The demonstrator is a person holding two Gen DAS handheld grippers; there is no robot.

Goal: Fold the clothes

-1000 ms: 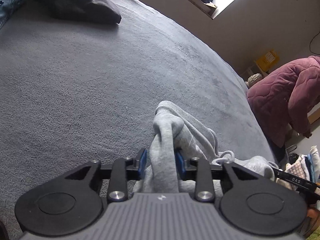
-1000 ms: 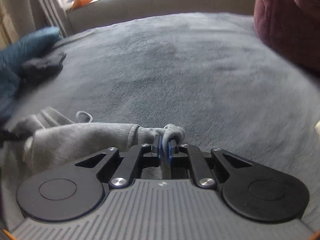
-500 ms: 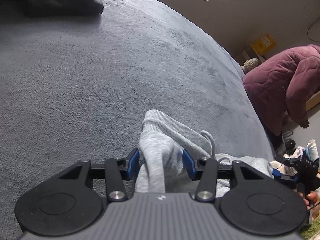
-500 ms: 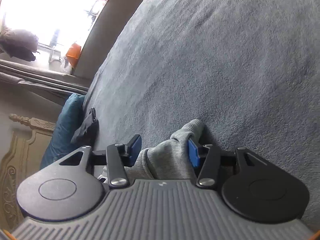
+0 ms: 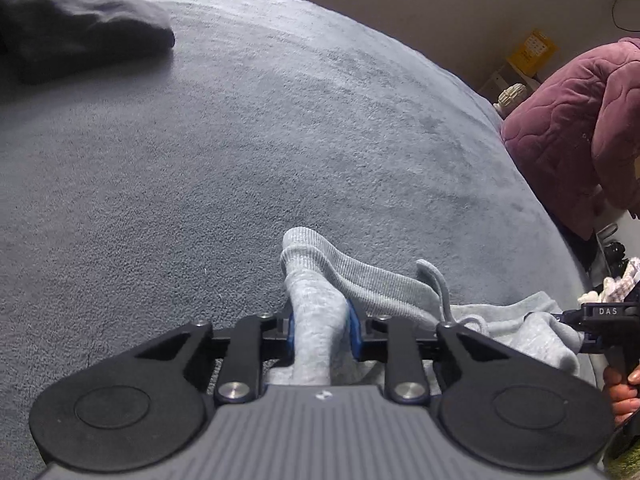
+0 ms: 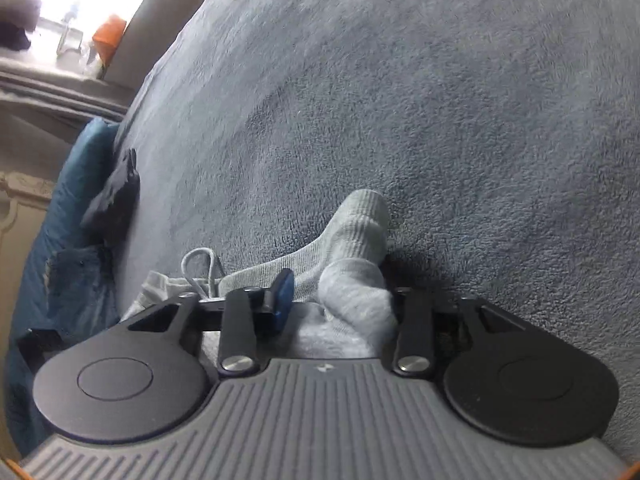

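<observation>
Light grey sweatpants [image 5: 384, 280] with a ribbed waistband and drawstring lie bunched on the grey bed blanket [image 5: 240, 140]. My left gripper [image 5: 320, 328] is closing, and its blue pads [image 5: 354, 332] press on an upright fold of the fabric near the waistband end. In the right wrist view the same sweatpants [image 6: 356, 240] show their other waistband end. My right gripper [image 6: 338, 304] is closing but still stands wide. A thick bunch of fabric lies between its jaws against the right side. Its left pad [image 6: 282, 296] is free and the right pad is hidden behind cloth.
A dark folded garment [image 5: 80, 36] lies at the far left of the bed. A person in a maroon quilted jacket [image 5: 568, 128] bends beside the bed's right edge. A blue pillow [image 6: 68, 240] and a dark cloth [image 6: 116, 200] sit by the headboard.
The left jaws widened, then closed on a narrower fold as the gripper shifted along the bed. The right gripper let go of a thin edge, rolled, sank and opened wide around a thicker bunch.
</observation>
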